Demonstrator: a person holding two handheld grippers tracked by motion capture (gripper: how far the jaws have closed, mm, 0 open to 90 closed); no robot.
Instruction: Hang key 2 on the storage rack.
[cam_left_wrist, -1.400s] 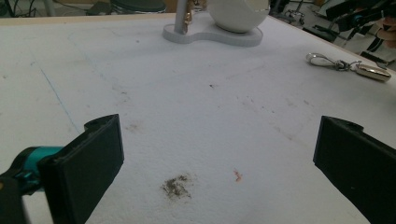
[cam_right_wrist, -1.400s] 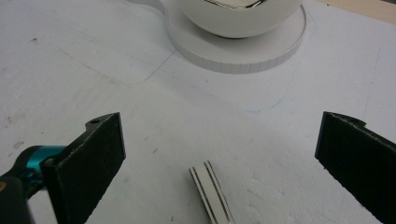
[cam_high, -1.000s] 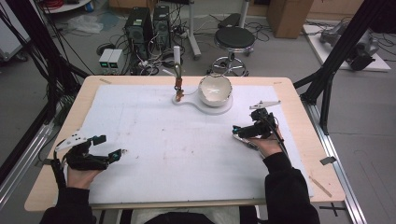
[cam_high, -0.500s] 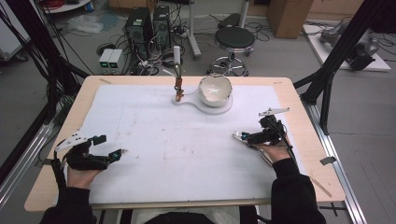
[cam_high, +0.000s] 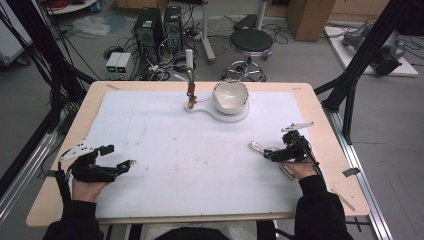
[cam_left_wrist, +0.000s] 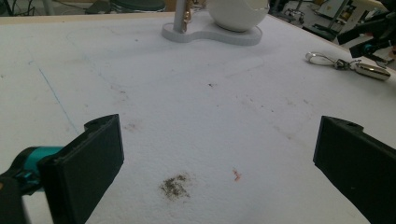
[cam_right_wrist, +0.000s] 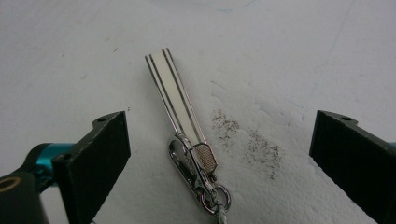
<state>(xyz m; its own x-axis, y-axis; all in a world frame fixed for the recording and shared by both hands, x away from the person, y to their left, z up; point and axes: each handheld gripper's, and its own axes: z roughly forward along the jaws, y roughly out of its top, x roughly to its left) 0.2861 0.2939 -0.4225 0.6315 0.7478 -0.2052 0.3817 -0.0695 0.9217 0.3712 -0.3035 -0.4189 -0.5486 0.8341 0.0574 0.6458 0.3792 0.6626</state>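
The right gripper (cam_high: 265, 151) hangs low over the right side of the counter (cam_high: 325, 130). Its two black jaws are spread wide apart and hold nothing. A shiny metal key ring (cam_right_wrist: 189, 135) lies flat on the white mat (cam_right_wrist: 280, 56) right between the jaws. It touches neither jaw. Its flat silver strap points away from the gripper, and its clip and small ring sit closer to the gripper. A grey smudge (cam_right_wrist: 254, 140) marks the mat just beside the strap, toward the gripper's right jaw.

The left gripper (cam_high: 127, 165) rests low near the left front of the counter, well apart from the key ring. Its jaws are wide open too, with bare mat between them. A dark smudge (cam_left_wrist: 176, 185) and a tiny red speck (cam_left_wrist: 236, 175) lie on the mat between those jaws. From the left gripper, the key ring (cam_left_wrist: 348, 65) shows far off ahead and to the right.

A white bowl (cam_high: 230, 95) sits on a white stand (cam_high: 220, 114) at the far side of the counter, well ahead of both grippers. A thin post (cam_high: 190, 85) stands up from the stand just beside the bowl.
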